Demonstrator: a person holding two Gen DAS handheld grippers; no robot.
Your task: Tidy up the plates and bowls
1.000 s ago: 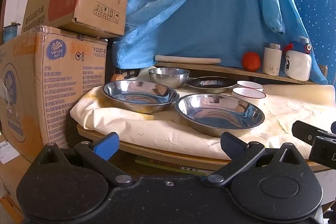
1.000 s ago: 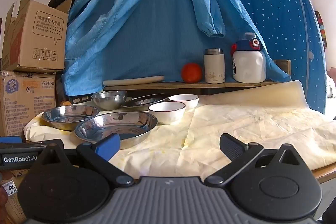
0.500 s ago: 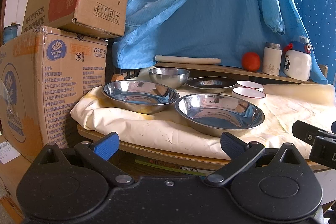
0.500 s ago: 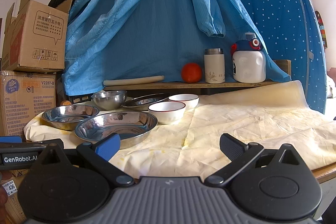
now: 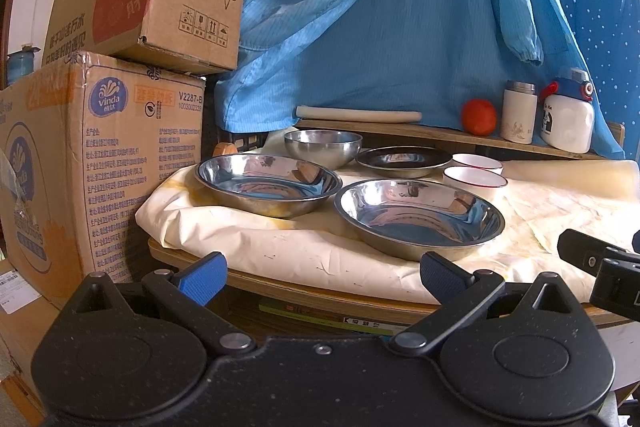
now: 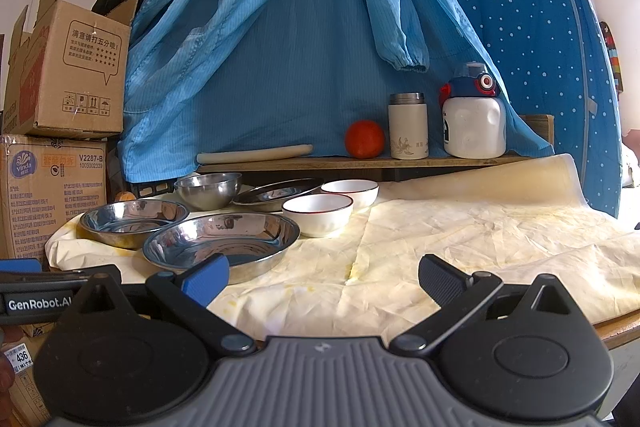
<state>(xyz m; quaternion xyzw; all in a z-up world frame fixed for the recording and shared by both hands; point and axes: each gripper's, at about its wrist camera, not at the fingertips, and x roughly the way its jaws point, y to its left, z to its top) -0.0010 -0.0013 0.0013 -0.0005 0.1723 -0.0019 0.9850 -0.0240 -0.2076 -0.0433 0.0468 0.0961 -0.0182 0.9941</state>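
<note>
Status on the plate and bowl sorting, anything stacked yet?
Nothing stacked. Both steel plates, steel bowl, dark plate and two white bowls sit separately. Left hand-held gripper and right hand-held gripper are open, empty. All stacking remains.

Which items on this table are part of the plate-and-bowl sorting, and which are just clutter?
Job items:
two wide steel dishes
small steel bowl
dark plate
two white bowls

Lying about:
rolling pin
orange fruit
white thermos
white water bottle
cardboard boxes
blue garments
</note>
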